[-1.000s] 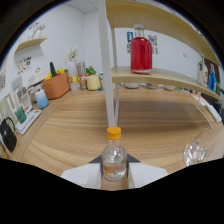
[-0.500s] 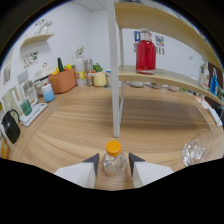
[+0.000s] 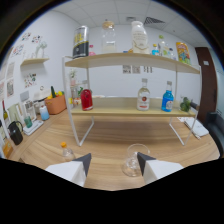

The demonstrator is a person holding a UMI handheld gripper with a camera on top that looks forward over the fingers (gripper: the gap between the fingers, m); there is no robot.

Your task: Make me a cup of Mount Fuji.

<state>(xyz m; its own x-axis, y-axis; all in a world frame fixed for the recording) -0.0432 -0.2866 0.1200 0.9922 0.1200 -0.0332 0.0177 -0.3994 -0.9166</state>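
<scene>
My gripper [image 3: 114, 164] is open, and nothing sits between its two white fingers. A small clear bottle with an orange cap [image 3: 66, 151] stands on the wooden table [image 3: 110, 137], just left of the left finger [image 3: 80, 164]. An empty clear glass [image 3: 132, 159] stands on the table just ahead of the right finger [image 3: 146, 163], partly between the fingers, with a gap toward the left one. Beyond them is a two-tier shelf [image 3: 130, 109]. Its lower board carries a red bottle [image 3: 86, 99], a clear labelled bottle [image 3: 144, 97] and a blue bottle [image 3: 167, 100].
The shelf's top board holds a dark canister [image 3: 80, 42] and tall jars [image 3: 139, 35]. To the left are an orange pot [image 3: 56, 104], a black kettle [image 3: 15, 133] and small cups. A white cloth [image 3: 197, 127] lies at the right, past the shelf's white leg.
The orange-capped bottle was held between the fingers; it now stands free at the left. The gripper has opened, risen and swung right, bringing the glass ahead of the fingers.
</scene>
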